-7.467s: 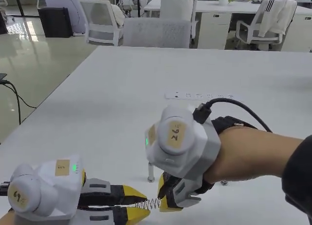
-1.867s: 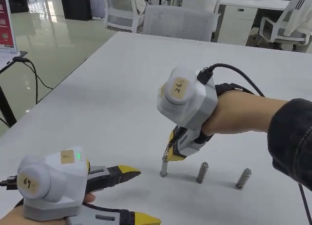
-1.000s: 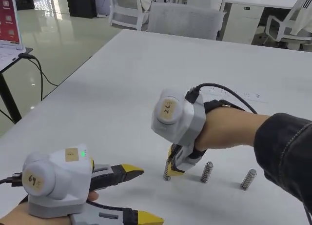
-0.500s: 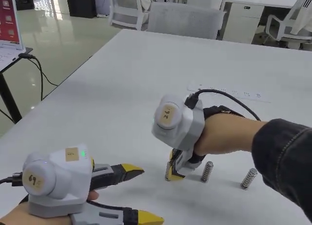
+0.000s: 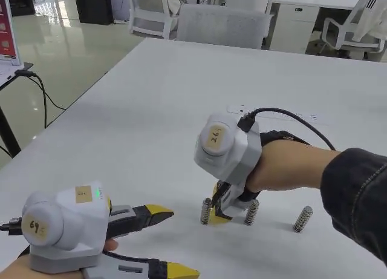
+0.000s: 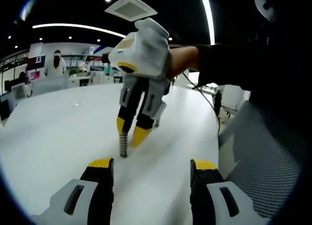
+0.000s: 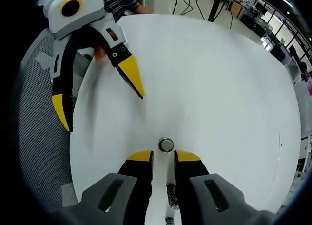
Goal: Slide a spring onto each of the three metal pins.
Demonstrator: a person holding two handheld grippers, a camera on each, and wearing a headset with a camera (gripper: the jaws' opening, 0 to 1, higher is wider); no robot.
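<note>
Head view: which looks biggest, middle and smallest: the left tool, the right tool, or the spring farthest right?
1. left tool, though it sits nearest the camera
2. right tool
3. spring farthest right, by far the smallest

Left spring, middle spring, right spring — upright, spaced in a row.

White table with three upright springs on pins, a flat white strip beyond.

white housings on left claw and right claw, yellow-tipped black jaws, handwritten tags 69 and 26, green LED, black cable, dark sleeve
</note>
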